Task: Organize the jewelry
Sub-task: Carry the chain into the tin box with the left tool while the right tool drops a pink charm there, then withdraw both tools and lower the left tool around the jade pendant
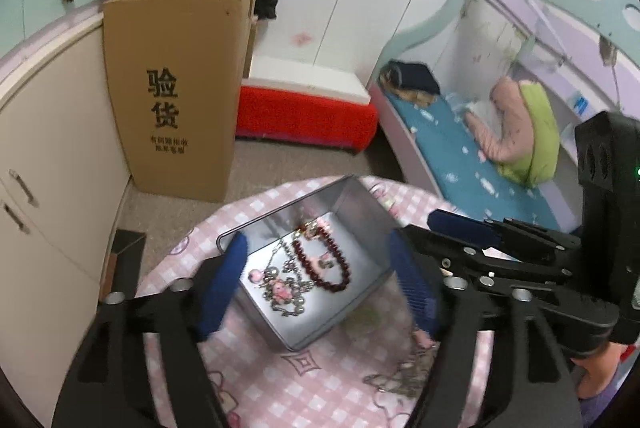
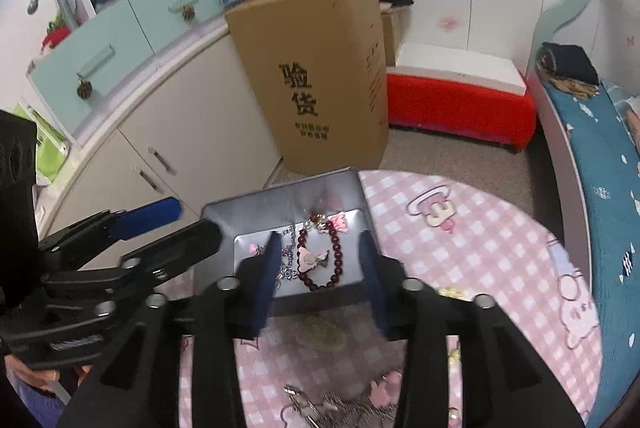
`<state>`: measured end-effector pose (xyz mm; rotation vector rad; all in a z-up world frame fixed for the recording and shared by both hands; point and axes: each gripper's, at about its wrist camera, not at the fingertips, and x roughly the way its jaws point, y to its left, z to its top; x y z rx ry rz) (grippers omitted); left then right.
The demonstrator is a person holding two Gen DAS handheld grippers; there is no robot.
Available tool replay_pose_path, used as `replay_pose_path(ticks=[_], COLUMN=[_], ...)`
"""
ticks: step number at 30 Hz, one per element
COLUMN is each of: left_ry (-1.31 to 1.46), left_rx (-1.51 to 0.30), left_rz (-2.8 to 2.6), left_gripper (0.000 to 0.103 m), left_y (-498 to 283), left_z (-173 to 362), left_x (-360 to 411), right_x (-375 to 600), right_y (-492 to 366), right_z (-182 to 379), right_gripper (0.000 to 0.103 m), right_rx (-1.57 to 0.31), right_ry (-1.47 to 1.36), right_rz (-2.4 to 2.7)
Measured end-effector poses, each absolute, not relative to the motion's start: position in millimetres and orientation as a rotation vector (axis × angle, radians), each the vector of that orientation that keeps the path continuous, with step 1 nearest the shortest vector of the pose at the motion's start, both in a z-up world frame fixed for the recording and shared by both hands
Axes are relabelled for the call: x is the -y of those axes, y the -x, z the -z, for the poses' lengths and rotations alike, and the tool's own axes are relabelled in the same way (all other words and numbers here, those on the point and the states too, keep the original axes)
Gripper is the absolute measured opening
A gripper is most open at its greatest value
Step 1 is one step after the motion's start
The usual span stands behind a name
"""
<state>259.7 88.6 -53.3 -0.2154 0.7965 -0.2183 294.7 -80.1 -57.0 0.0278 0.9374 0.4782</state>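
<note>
An open silver metal tin stands on a round table with a pink checked cloth. Inside lie a dark red bead bracelet and silver chains with pink charms. My left gripper is open and empty, its blue pads either side of the tin. My right gripper is open and empty just above the tin's near edge. More chain jewelry lies on the cloth near me.
A tall cardboard box stands on the floor behind the table, beside cream cabinets. A red and white storage bench and a bed with a blue sheet lie beyond.
</note>
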Motion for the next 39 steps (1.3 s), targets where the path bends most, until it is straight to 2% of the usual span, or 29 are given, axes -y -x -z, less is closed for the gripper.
replay_pose_path(ticks=[4,12,27,39], left_ry=[0.179,0.137,0.151,0.152], left_rx=[-0.744,-0.674,-0.888,-0.922], left_rz=[0.218,0.207,0.132,0.067], left_gripper=[0.079,0.079,0.079,0.079], left_y=[-237,-184,-191,-210], left_z=[32,24,115,144], left_x=[-74,-48,5,12], right_x=[97,150,223,234], right_y=[-277,-232,-209,-193], right_z=[39,29,117,151], right_gripper=[0.051,0.056,0.057,0.057], right_rx=[-0.894,-0.836,-0.977,-1.026], right_ry=[-0.013,-0.021,-0.073,-0.078], right_rz=[-0.459,-0.408,-0.300,-0.331])
